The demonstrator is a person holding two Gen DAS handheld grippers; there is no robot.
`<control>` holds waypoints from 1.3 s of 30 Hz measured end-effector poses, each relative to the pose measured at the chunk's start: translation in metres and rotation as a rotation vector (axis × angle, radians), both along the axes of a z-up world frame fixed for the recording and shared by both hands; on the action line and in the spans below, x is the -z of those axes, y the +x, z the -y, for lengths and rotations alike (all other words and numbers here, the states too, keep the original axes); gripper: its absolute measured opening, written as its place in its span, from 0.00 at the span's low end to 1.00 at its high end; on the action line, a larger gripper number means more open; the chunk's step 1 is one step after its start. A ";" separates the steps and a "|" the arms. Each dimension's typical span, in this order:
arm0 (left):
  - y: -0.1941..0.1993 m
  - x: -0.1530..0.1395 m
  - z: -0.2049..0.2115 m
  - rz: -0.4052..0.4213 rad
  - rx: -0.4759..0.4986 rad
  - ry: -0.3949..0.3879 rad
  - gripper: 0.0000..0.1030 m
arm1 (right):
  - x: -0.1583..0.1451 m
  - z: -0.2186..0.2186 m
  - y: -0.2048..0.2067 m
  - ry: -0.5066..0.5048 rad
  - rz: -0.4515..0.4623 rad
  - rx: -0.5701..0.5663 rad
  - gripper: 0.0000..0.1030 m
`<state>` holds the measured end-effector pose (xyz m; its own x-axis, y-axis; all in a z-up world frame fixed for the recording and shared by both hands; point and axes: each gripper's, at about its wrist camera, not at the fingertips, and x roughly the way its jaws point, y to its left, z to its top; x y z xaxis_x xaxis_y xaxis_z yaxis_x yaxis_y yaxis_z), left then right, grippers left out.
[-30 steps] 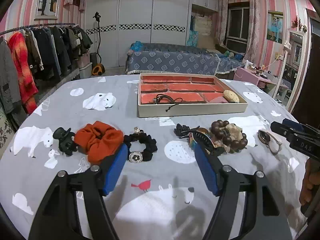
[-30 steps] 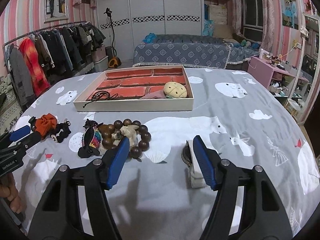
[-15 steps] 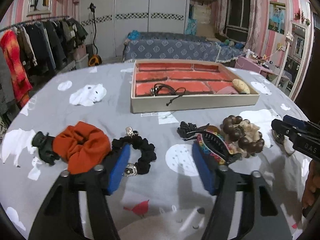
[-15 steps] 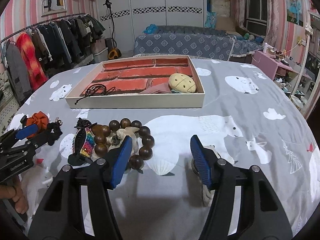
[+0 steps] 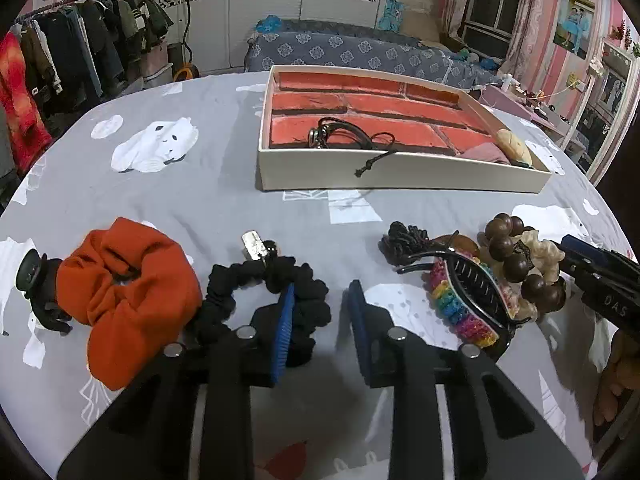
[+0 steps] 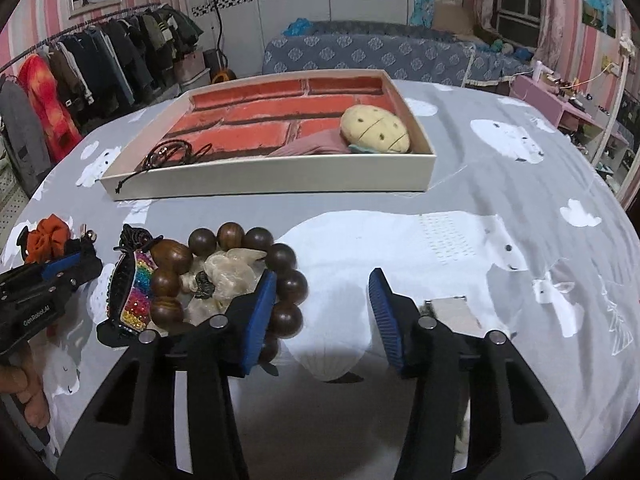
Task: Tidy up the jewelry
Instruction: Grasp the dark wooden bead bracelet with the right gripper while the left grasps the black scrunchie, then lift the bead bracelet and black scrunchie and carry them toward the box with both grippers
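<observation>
With jaws just narrowing, the left gripper [image 5: 320, 300] straddles the black scrunchie's [image 5: 268, 300] near rim and the right gripper [image 6: 322, 292] the bead bracelet's [image 6: 248, 276], neither yet clamped, so a shallow bite could slip or drag neighbouring pieces.
</observation>
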<state>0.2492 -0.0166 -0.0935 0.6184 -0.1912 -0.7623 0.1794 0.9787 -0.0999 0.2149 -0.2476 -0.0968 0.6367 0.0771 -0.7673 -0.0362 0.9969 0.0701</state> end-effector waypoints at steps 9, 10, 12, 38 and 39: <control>0.003 0.001 -0.003 -0.011 -0.002 -0.023 0.23 | 0.013 -0.012 0.022 -0.040 -0.071 -0.045 0.40; 0.003 0.001 -0.004 -0.011 -0.007 -0.026 0.21 | 0.013 -0.014 0.023 -0.034 -0.069 -0.056 0.31; 0.003 0.001 -0.007 -0.011 -0.015 -0.036 0.16 | 0.012 -0.018 0.022 -0.039 -0.062 -0.077 0.20; -0.030 -0.040 -0.007 0.102 0.005 -0.045 0.10 | -0.054 -0.025 -0.022 0.039 0.132 -0.138 0.19; -0.032 -0.042 -0.007 0.106 0.004 -0.048 0.10 | -0.057 -0.026 -0.024 0.040 0.141 -0.140 0.19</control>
<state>0.2176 -0.0096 -0.0511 0.6938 -0.2284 -0.6830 0.1954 0.9725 -0.1267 0.1904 -0.2215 -0.0394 0.7182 0.2012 -0.6662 -0.1867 0.9779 0.0941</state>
